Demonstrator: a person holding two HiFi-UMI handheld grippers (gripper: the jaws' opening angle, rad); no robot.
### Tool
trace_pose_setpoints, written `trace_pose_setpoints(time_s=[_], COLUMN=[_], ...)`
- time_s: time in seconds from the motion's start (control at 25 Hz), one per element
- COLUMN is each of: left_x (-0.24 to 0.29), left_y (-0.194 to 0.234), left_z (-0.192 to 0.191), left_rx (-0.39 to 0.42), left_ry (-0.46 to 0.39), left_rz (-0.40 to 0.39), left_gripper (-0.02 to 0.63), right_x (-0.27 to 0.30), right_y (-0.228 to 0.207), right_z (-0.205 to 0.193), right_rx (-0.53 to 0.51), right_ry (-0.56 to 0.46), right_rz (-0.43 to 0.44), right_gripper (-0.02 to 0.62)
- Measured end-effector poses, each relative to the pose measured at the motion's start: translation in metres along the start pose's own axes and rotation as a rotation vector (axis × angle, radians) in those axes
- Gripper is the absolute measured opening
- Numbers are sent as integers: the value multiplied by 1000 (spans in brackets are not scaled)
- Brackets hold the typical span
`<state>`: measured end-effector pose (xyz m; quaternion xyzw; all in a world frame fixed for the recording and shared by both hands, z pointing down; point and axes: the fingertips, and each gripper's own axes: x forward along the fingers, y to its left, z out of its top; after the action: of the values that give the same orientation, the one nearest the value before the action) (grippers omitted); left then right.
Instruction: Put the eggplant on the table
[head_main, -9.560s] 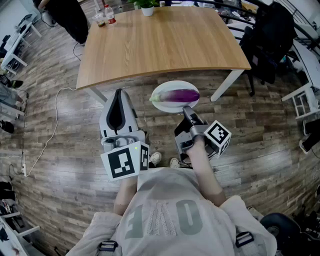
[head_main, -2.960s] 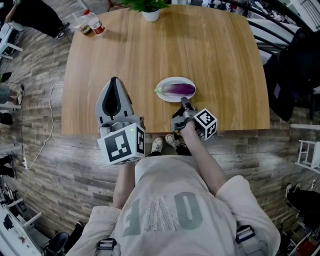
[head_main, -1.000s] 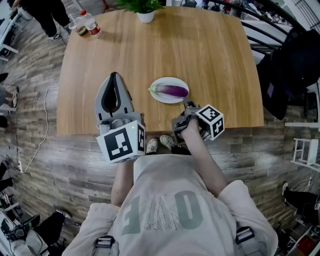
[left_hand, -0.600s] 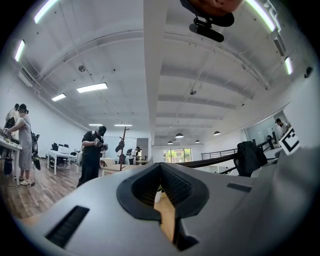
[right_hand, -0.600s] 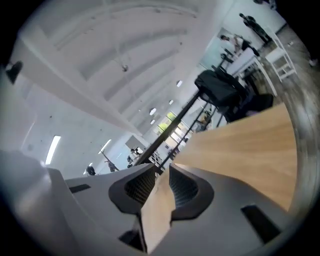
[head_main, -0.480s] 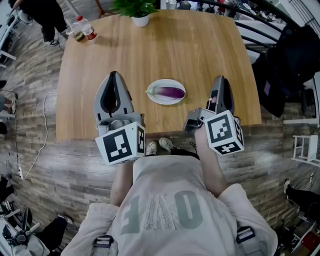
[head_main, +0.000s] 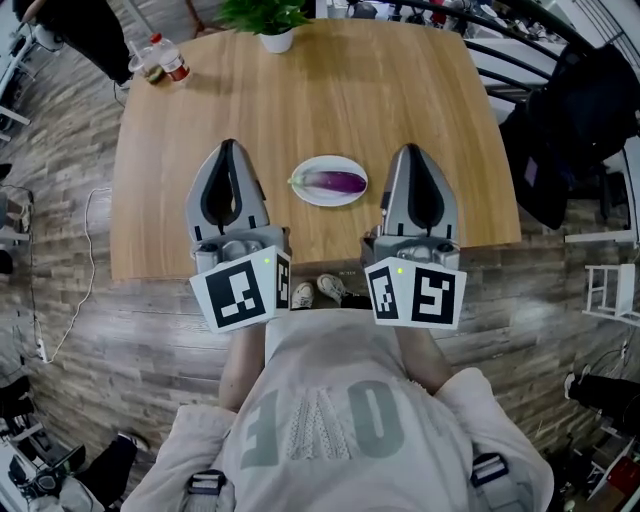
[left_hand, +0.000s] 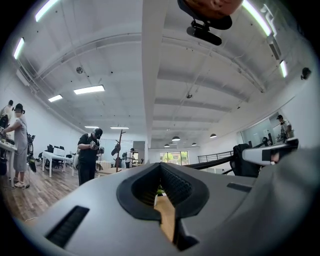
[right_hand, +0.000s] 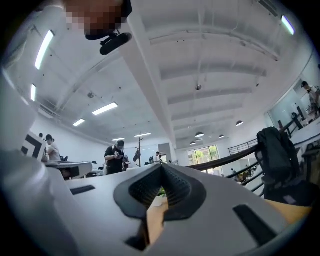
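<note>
A purple eggplant (head_main: 335, 182) lies on a white plate (head_main: 345, 201) on the wooden table (head_main: 330, 90), near its front edge. My left gripper (head_main: 228, 146) hovers to the left of the plate, and my right gripper (head_main: 410, 149) hovers to the right of it. Both point away from me over the table. Neither touches the plate. In the left gripper view the left gripper (left_hand: 160, 165) has its jaws closed at the tip with nothing between them. The right gripper view shows the same for the right gripper (right_hand: 161, 166).
A potted plant (head_main: 275, 38) stands at the table's far edge and bottles (head_main: 165, 62) at its far left corner. Dark bags and chairs (head_main: 570, 120) crowd the floor to the right. A cable (head_main: 95, 215) runs along the floor on the left.
The right gripper carried the plate with the eggplant onto the table, let go of its near rim, then swung right and now sits level with the left gripper. The plate stays put.
</note>
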<state>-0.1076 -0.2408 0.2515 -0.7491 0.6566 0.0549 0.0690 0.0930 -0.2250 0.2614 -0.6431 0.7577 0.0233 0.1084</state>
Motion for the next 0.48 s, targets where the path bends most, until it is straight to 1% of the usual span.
trace_pose_setpoints(time_s=[0.24, 0.48], left_x=[-1, -2], left_y=[-17, -21], left_z=[5, 5], left_rx=[14, 11], left_ry=[-15, -19], left_rz=[-47, -63], left_gripper=[8, 9], right_x=[-3, -4], right_y=[17, 22], right_z=[-1, -7], right_rx=[-21, -46], right_ry=[12, 42], right_rz=[91, 104], right_gripper=[18, 18])
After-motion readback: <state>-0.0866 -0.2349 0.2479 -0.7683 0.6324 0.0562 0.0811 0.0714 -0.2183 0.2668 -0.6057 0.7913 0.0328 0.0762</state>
